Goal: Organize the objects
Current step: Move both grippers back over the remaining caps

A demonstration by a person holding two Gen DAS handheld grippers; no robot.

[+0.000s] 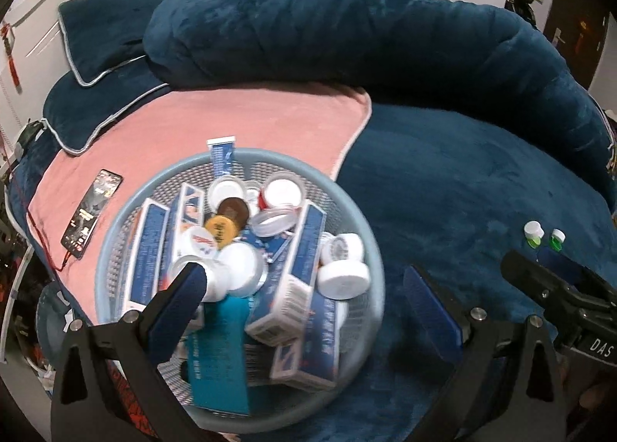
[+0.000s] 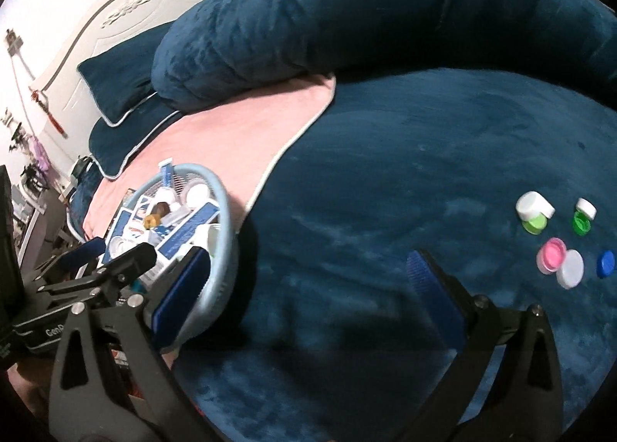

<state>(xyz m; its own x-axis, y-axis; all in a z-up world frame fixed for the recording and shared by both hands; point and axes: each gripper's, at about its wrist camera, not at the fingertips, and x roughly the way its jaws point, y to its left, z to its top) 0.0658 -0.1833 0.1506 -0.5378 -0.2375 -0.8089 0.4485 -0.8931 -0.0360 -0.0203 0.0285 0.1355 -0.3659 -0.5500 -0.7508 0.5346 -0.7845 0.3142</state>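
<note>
**Left wrist view first: a full basket, loose caps, both grippers empty**

Left wrist view: the left gripper (image 1: pixel 304 287) hangs over the basket (image 1: pixel 376 249) with its fingers wide apart and nothing between them. The basket sits on the bed, partly on the pink towel (image 1: pixel 231 118), and is heaped with boxes (image 1: pixel 304 237) and white jars (image 1: pixel 343 278). The pile is loose and uneven, so a careless push into it may tip a jar over the rim. A phone (image 1: pixel 91 208) lies just beside the basket on the towel; a bump that slides the basket could knock it.

Right wrist view: the right gripper (image 2: pixel 308 287) is also spread open and empty, above bare blue blanket (image 2: pixel 385 172). The caps (image 2: pixel 555 233) lie to its right, well apart from the basket. They are small and low on soft plush, so the pads may press one into the pile or flick it away. Motion blur softens the caps, so which way up each lies is probably not safe to judge.
</note>
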